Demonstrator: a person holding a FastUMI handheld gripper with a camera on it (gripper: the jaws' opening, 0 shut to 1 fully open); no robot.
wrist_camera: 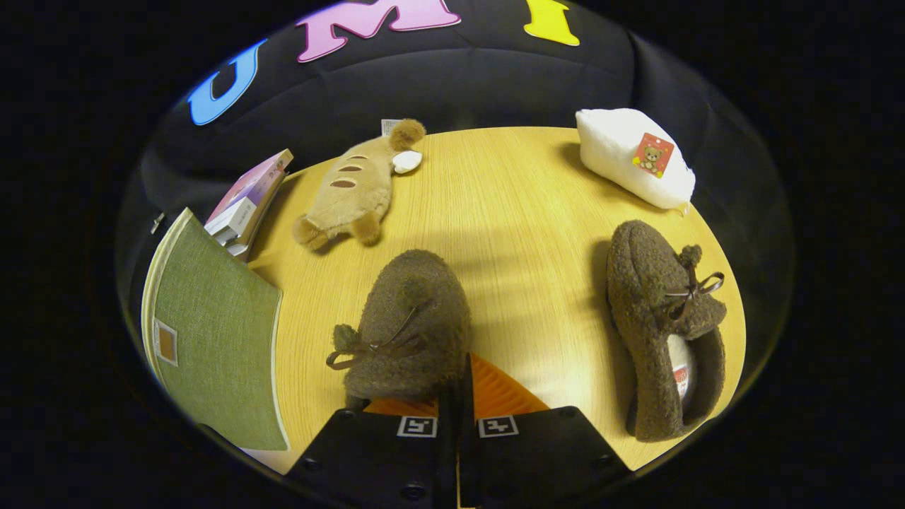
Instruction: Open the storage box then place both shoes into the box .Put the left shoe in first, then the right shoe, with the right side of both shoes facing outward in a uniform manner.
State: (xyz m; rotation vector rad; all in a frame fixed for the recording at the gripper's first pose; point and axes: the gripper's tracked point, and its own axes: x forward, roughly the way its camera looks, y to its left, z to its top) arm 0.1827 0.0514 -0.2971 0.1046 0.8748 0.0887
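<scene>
Hiding its heel, tongs (pixel 456 396) grip one shoe (pixel 410 322).

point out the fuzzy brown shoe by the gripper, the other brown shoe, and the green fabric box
fuzzy brown shoe by the gripper (pixel 413 322), gripper view, toe top
other fuzzy brown shoe (pixel 647 297), gripper view, upper
green fabric storage box (pixel 219 332), gripper view, lid panel

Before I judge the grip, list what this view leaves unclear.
- Claw: its fingers sit close together at the near shoe's heel; the shoe hides whether both press on it.
- Near shoe: heel and opening hidden behind the claw.
- Green box: cut off at the edge; open or closed unclear.
- Far shoe's insole label: too small.
- Books: partly behind the box.
</scene>
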